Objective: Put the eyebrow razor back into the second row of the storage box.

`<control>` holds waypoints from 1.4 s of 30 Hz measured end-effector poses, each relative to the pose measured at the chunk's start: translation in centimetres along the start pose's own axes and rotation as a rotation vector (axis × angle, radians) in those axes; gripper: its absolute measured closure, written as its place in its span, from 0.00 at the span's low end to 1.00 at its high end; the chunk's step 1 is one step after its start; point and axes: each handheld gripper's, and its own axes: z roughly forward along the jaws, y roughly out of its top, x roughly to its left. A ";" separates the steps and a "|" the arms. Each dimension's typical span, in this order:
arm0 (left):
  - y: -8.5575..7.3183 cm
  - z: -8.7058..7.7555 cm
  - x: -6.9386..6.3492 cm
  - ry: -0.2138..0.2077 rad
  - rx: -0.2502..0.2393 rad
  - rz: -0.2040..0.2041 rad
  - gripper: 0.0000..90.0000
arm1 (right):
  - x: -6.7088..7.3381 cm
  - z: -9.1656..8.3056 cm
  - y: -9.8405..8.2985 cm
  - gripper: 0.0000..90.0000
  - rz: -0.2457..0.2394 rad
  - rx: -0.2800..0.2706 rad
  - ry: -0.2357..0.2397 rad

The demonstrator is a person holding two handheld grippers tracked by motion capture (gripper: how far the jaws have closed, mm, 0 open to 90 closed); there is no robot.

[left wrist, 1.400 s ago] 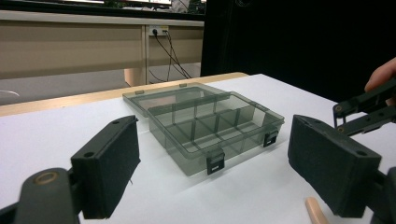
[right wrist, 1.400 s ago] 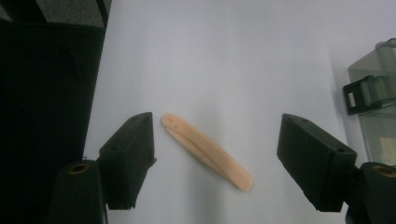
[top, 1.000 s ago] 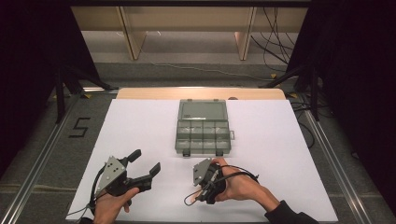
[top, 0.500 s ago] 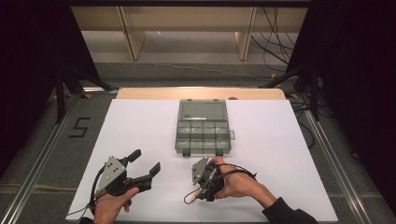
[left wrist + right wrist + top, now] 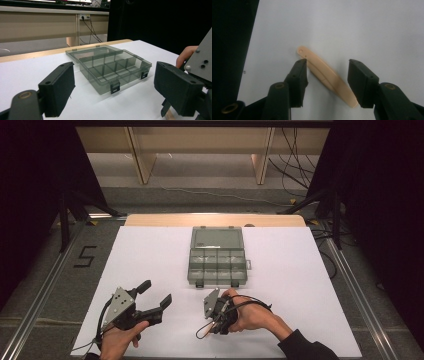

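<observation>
Beige flat plastic tweezers (image 5: pixel 325 76) lie between the right gripper (image 5: pixel 327 82)'s spread jaws; left gripper (image 5: pixel 159 295)'s jaws spread

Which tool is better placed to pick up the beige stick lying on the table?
Right. The right tool points down with open jaws on either side of the stick; the left tool faces the box.

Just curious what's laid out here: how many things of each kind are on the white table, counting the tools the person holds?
Hand-held gripper: 2 (left, right)
Clear compartment box, lid open: 1
Beige stick between the right one's jaws: 1
Total: 4
</observation>
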 end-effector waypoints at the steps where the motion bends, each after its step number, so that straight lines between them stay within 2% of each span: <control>1: 0.0 0.0 0.0 -0.001 0.000 0.001 0.18 | 0.0 0.0 0.0 0.58 -0.005 0.007 0.004; 4: 0.0 0.0 0.0 0.000 -0.001 0.001 0.18 | 0.1 0.1 0.0 0.60 -0.014 0.019 0.008; 7: 0.0 0.0 0.0 -0.002 0.000 -0.001 0.18 | 0.2 0.3 -0.1 0.63 0.003 0.041 0.014; 9: 0.0 0.0 0.0 -0.001 0.001 0.000 0.18 | 0.0 0.3 -0.1 0.65 -0.016 0.036 0.014; 16: 0.0 0.0 0.0 0.000 0.002 0.000 0.18 | 0.1 0.2 -0.2 0.70 -0.010 0.039 0.025; 18: 0.0 0.0 0.0 0.001 0.002 0.001 0.18 | 0.5 0.0 -0.2 0.75 0.038 0.073 0.036; 19: 0.0 0.0 0.0 0.000 0.001 -0.001 0.18 | 0.4 0.2 -0.2 0.77 0.009 0.046 0.041; 21: 0.0 0.0 0.0 0.000 0.000 0.000 0.18 | 0.4 0.2 -0.2 0.81 0.005 0.047 0.045; 22: 0.0 0.0 0.0 0.000 0.001 0.000 0.18 | 0.3 0.2 -0.2 0.84 -0.012 0.045 0.047; 27: 0.0 0.0 0.1 0.000 0.001 0.001 0.18 | 0.6 0.2 -0.2 0.91 -0.001 0.052 0.060; 31: 0.0 0.0 0.1 0.000 0.001 -0.002 0.18 | 0.7 0.2 -0.2 0.92 0.009 0.050 0.052; 32: 0.0 0.0 0.1 0.000 -0.001 -0.002 0.19 | 0.6 0.1 -0.2 0.92 -0.008 0.047 0.047; 35: 0.0 0.0 0.1 0.002 -0.002 -0.006 0.19 | 0.6 0.1 -0.2 0.92 -0.004 0.047 0.039; 36: 0.0 0.0 0.1 -0.003 -0.010 -0.009 0.19 | 0.7 0.0 -0.2 0.92 0.019 0.052 0.036; 37: 0.0 0.0 0.1 0.000 -0.007 -0.009 0.19 | 0.5 -0.1 -0.3 0.92 0.006 0.047 0.027; 38: 0.0 -0.1 0.1 0.005 -0.001 -0.009 0.19 | 0.6 -0.3 -0.4 0.92 0.032 0.046 0.022; 42: 0.0 -0.1 0.1 0.007 -0.003 -0.010 0.19 | 0.1 -1.4 -0.6 0.92 0.038 0.020 -0.015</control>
